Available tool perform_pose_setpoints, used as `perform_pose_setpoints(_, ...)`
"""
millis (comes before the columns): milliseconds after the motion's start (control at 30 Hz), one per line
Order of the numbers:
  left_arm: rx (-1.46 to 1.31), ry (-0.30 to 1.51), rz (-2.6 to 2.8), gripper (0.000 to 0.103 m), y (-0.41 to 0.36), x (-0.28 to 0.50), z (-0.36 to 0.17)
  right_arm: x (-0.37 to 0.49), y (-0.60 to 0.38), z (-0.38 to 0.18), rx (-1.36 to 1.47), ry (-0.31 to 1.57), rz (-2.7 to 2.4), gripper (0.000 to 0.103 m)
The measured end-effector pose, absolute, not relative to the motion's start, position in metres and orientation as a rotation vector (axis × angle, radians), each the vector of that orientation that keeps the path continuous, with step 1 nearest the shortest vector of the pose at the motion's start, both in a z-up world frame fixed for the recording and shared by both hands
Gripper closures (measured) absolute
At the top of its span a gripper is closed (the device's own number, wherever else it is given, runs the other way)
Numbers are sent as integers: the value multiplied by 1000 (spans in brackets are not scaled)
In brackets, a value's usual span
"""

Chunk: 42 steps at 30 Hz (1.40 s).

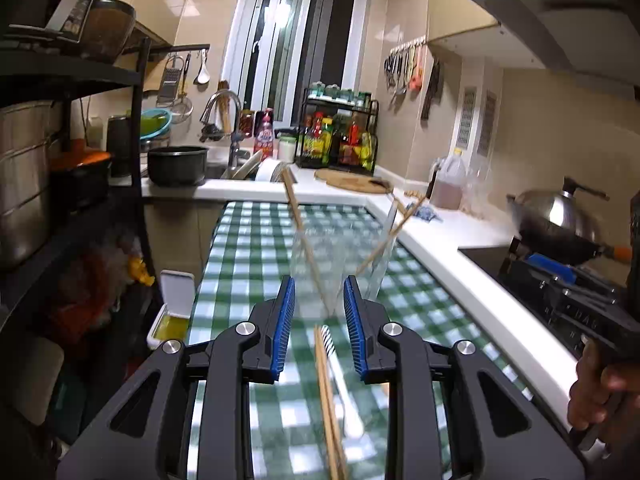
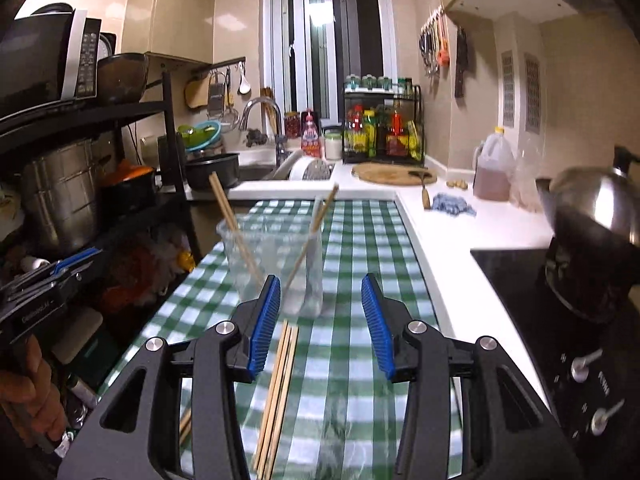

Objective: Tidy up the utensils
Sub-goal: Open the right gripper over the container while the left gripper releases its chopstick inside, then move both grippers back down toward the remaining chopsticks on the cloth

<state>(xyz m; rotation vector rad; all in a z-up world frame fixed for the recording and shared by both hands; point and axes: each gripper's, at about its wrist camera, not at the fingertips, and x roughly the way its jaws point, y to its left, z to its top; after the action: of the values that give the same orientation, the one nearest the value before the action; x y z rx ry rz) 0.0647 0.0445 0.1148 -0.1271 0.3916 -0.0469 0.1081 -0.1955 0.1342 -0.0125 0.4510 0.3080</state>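
A clear plastic cup [image 1: 344,256] stands on the green checked tablecloth [image 1: 248,248], with wooden chopsticks [image 1: 298,216] leaning out of it to both sides. My left gripper [image 1: 320,284] is open just short of the cup's base, with nothing pressed between its blue pads. Under it lie loose chopsticks [image 1: 326,392] and a white utensil with a striped handle [image 1: 344,392]. My right gripper [image 2: 320,284] is open wider, to the right of the cup [image 2: 276,264] and above a bundle of loose chopsticks [image 2: 278,392].
A black rack [image 1: 136,120] with pots stands on the left. A small white box with its lid up [image 1: 172,308] sits at the table's left edge. The white counter [image 2: 460,232] runs along the right, with a lidded wok [image 2: 592,208], an oil jug [image 2: 494,168] and a cutting board [image 2: 394,174].
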Motion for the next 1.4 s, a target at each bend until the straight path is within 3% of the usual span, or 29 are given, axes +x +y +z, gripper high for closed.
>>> perform_pose_setpoints(267,-106,437,-48,78,38,55,86,94,-204,98,28,503,300,61)
perform_pose_setpoints(600,-131,498,-54,79,37,54,60,91,-209,73,17,544,301,81)
perform_pose_setpoints(900,-126,525,-18,79,44,50,47,100,-202,50,20,616,317,81)
perform_pose_setpoints(1067,-142,556,-19,87,47,55,37,103,-205,46,28,627,306,81)
perform_pose_setpoints(1167,-158,569,-23,90,50,56,31,106,-205,40,40,659,315,93)
perform_pose_setpoints(1400,-187,648,-68,90,42,56,1,113,-192,14,54,791,400,90)
